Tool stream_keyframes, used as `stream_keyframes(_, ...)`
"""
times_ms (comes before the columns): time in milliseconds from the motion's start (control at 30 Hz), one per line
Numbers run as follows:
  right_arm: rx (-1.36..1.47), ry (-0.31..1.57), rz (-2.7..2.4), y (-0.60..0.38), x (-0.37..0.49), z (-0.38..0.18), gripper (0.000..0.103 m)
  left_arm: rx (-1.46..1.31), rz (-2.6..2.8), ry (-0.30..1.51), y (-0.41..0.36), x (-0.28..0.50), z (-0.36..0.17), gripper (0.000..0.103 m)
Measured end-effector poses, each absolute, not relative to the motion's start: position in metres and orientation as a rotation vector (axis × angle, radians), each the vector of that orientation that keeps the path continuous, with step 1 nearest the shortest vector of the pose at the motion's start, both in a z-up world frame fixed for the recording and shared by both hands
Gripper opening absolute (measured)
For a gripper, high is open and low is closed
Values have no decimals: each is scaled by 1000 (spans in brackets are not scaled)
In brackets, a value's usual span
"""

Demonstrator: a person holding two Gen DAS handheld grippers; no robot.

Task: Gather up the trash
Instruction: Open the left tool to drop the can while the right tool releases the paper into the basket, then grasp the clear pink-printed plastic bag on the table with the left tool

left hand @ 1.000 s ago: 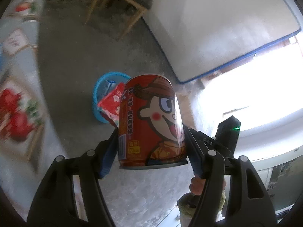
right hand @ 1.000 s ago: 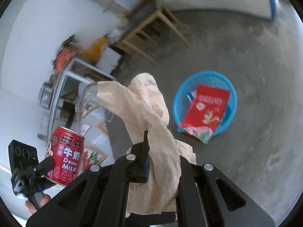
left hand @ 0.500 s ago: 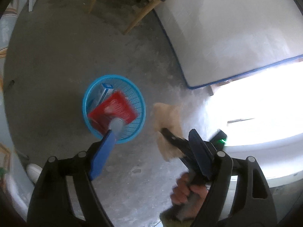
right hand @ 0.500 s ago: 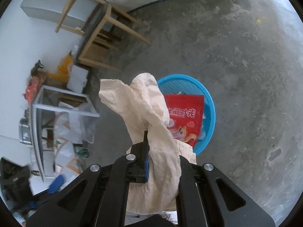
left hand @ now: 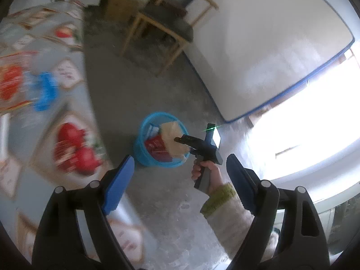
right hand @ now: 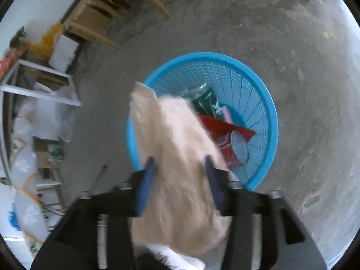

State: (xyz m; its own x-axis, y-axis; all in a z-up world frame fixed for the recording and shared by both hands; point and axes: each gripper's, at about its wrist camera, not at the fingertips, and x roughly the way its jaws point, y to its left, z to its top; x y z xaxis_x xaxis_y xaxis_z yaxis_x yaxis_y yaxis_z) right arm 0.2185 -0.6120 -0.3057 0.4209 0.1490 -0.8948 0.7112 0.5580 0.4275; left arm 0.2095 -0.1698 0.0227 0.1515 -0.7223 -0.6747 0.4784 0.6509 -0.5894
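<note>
A blue plastic basket [right hand: 265, 103] stands on the concrete floor and also shows in the left wrist view [left hand: 141, 155]. In it lie a red drink can [right hand: 234, 150], a red snack wrapper [right hand: 227, 128] and a green bottle [right hand: 202, 99]. My right gripper [right hand: 180, 168] hovers just over the basket's near rim with its jaws apart; a beige crumpled paper [right hand: 177, 146] is loose and blurred between them. In the left wrist view that gripper [left hand: 180, 138] and the paper [left hand: 173, 139] sit above the basket. My left gripper [left hand: 180, 175] is open and empty, higher up and back.
A table with a fruit-print cloth [left hand: 45, 112] is at the left, with a blue object [left hand: 45, 92] on it. A wooden chair [left hand: 166, 29] and a leaning mattress [left hand: 258, 49] stand beyond the basket. Shelves and plastic bags [right hand: 38, 117] line the left side.
The red can left my left gripper and now lies in the basket; that gripper drew back and up. My right gripper moved down over the basket and opened around the paper.
</note>
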Motion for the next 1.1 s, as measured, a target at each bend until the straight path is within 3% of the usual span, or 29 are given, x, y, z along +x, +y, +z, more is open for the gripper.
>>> stream_keyframes(333, 903, 1053, -426, -603, 199, -282, 58, -396, -707, 972, -22, 166, 20, 83)
stream_keyframes(533, 866, 916, -316, -575, 158, -214, 59, -398, -590, 906, 56, 138, 19, 83)
stream_keyframes(633, 816, 861, -236, -552, 147, -175, 65, -415, -537, 862, 93, 131, 18, 84)
stream_keyframes(900, 625, 793, 195, -413, 174, -64, 66, -491, -424, 830, 143, 122, -14, 84)
stream_keyframes(1100, 534, 904, 494, -271, 211, -45, 66, -455, -324, 800, 157, 115, -33, 84)
